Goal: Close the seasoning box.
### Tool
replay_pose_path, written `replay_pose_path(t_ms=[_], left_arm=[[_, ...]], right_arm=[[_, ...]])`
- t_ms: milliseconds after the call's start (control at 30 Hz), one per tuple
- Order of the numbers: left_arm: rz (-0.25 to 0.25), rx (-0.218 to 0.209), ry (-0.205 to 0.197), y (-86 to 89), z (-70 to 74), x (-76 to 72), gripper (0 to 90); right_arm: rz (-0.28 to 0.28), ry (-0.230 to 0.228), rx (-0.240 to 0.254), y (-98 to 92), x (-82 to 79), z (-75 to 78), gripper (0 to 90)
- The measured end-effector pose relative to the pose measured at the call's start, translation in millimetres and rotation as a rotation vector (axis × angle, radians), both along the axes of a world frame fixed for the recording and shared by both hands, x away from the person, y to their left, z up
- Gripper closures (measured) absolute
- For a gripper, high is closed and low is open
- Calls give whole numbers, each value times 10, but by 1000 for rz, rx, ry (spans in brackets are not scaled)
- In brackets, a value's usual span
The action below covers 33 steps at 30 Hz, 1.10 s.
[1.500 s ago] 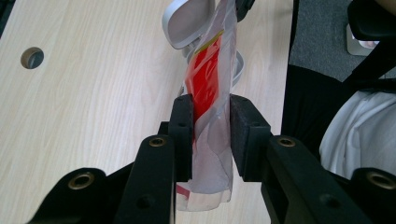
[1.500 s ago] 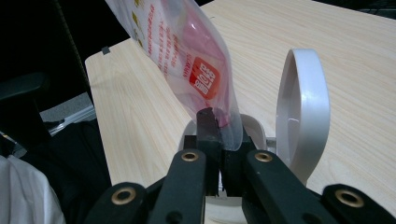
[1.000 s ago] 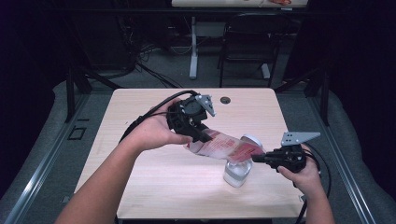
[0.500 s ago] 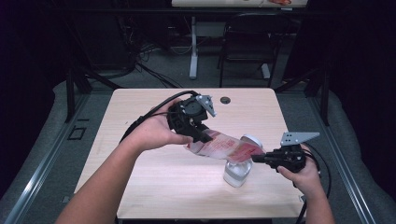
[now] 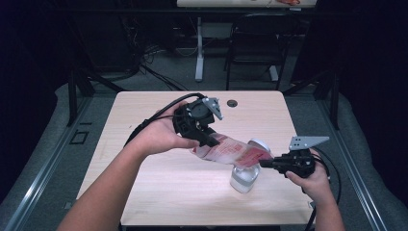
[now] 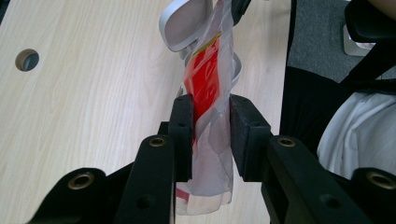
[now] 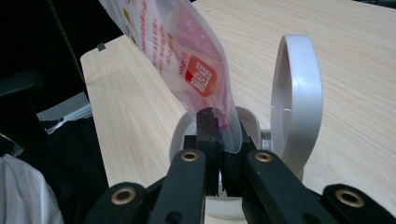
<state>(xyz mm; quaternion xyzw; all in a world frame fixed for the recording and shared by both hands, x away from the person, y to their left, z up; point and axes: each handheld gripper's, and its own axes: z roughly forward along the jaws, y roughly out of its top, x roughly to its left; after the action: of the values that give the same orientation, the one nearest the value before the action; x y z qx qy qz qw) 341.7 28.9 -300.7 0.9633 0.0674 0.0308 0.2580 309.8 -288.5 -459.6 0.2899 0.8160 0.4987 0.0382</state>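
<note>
Overhead, pouch point(image 5: 235, 154) above white container point(image 5: 244, 179).

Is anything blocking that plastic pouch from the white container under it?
Nothing visible does. The pouch, gripped at both ends by the left gripper and right gripper, hangs right above the container, whose lid stands open.

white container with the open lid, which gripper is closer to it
Right. The right gripper pinches the pouch directly over the white container; the left gripper holds the pouch's far end.
</note>
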Motion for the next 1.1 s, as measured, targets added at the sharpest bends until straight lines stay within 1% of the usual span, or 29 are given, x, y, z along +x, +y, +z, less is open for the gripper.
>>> replay_pose_path(t_ms=[433,1100], left_arm=[[-2,-5,-3,-9,1,-4,721],[-9,-4,-4,-30,10,-7,721]], right_arm=[[-2,4,3,-3,4,-8,884],[-4,4,-7,-8,5,-10,883]])
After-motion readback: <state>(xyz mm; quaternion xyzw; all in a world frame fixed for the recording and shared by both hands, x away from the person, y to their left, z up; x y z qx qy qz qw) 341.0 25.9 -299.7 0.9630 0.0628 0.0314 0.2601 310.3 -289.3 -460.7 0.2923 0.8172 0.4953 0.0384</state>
